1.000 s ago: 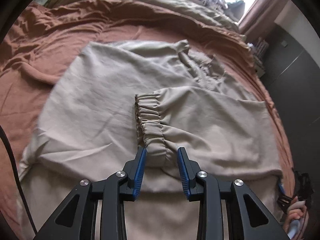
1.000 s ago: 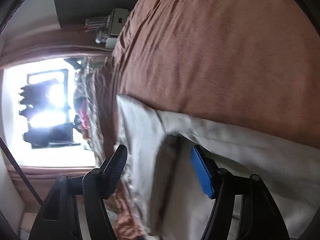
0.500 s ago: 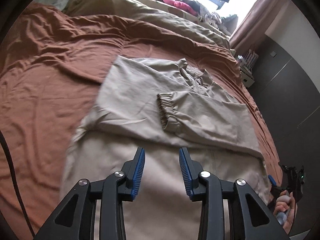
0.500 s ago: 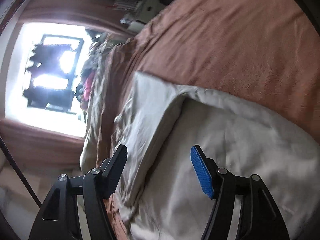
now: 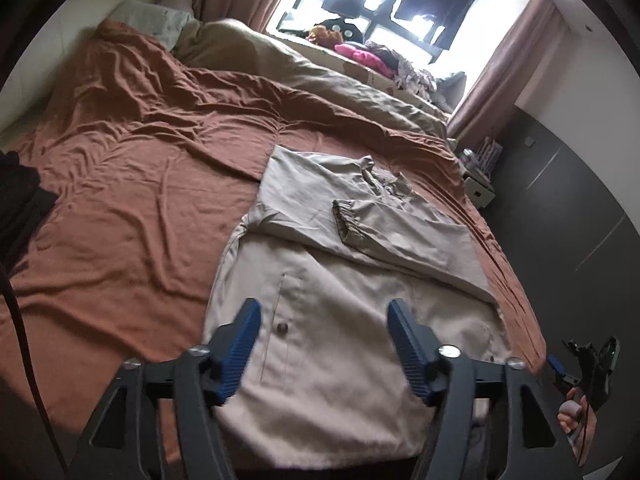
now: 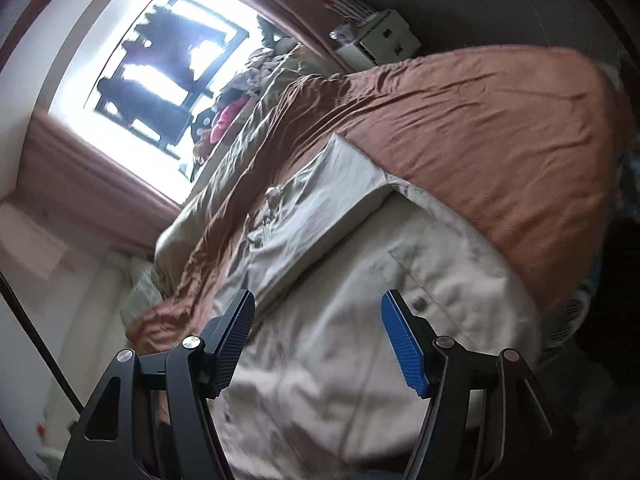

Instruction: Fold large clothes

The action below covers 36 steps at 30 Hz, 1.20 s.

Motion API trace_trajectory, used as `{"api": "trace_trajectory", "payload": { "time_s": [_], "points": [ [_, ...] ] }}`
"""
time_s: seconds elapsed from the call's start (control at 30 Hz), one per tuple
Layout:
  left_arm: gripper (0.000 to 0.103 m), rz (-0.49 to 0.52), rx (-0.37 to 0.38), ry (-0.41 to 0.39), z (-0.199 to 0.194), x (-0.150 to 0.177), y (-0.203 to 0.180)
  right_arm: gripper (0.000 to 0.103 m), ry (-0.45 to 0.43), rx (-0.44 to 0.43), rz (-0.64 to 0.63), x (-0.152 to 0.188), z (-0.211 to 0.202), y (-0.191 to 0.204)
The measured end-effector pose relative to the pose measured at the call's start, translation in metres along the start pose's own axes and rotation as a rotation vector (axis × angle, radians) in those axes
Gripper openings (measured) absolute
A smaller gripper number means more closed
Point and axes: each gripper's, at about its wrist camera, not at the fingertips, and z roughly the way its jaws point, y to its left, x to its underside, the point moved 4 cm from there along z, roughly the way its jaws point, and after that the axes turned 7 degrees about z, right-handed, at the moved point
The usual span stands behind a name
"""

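Jaws of the left gripper (image 5: 322,346) are opening, the right gripper (image 6: 318,338) spread, both empty; the beige jacket (image 5: 320,320) hem at lower frame should be pinched evenly.

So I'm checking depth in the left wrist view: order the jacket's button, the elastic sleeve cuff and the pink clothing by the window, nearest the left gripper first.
From the left gripper:
1. Button, just ahead between the fingers.
2. Elastic sleeve cuff, mid-jacket, slightly right.
3. Pink clothing, far end by the window.
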Motion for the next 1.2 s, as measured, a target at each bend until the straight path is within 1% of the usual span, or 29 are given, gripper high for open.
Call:
{"api": "trace_trajectory", "payload": {
  "time_s": [0.07, 0.13, 0.23, 0.37, 0.53, 0.6, 0.77, 0.8, 0.9, 0.93, 1.03, 1.1, 1.13, 1.2],
  "points": [
    [0.079, 0.013, 0.022, -0.029, -0.019, 0.013, -0.004, 0.064, 0.007, 0.012, -0.043, 0.008, -0.015, -0.003],
    [0.082, 0.028, 0.033, -0.061, -0.034, 0.023, -0.008, 0.064, 0.007, 0.023, -0.070, 0.013, -0.028, -0.001],
    [0.087, 0.022, 0.027, -0.094, -0.052, 0.038, -0.007, 0.064, 0.018, 0.027, -0.110, 0.020, -0.044, -0.002],
    [0.087, 0.005, 0.035, -0.107, -0.070, 0.064, -0.004, 0.064, 0.018, 0.007, -0.172, 0.030, -0.068, -0.004],
    [0.087, 0.034, 0.010, -0.139, -0.091, 0.092, 0.002, 0.064, 0.013, 0.016, -0.247, 0.041, -0.086, -0.010],
    [0.087, 0.037, -0.001, -0.141, -0.098, 0.101, 0.006, 0.064, 0.015, 0.057, -0.285, 0.044, -0.087, -0.012],
    [0.087, 0.005, -0.059, -0.150, -0.113, 0.121, 0.030, 0.064, 0.021, 0.057, -0.389, 0.056, -0.088, -0.010],
    [0.087, -0.008, -0.071, -0.142, -0.112, 0.125, 0.036, 0.064, 0.019, 0.057, -0.407, 0.060, -0.089, -0.010],
    [0.087, -0.048, -0.076, -0.097, -0.108, 0.138, 0.047, 0.064, -0.005, 0.129, -0.492, 0.072, -0.091, -0.012],
    [0.087, -0.049, -0.083, -0.093, -0.108, 0.142, 0.049, 0.064, -0.013, 0.135, -0.522, 0.076, -0.092, -0.012],
    [0.087, -0.032, -0.106, -0.098, -0.110, 0.151, 0.050, 0.064, -0.032, 0.149, -0.547, 0.082, -0.098, -0.018],
    [0.087, -0.019, -0.124, -0.086, -0.110, 0.156, 0.049, 0.064, -0.050, 0.169, -0.564, 0.084, -0.103, -0.023],
    [0.087, -0.011, -0.129, -0.081, -0.110, 0.157, 0.048, 0.064, -0.057, 0.190, -0.571, 0.085, -0.104, -0.026],
    [0.087, 0.009, -0.131, -0.081, -0.110, 0.157, 0.049, 0.064, -0.066, 0.202, -0.571, 0.086, -0.105, -0.033]
  ]
}}
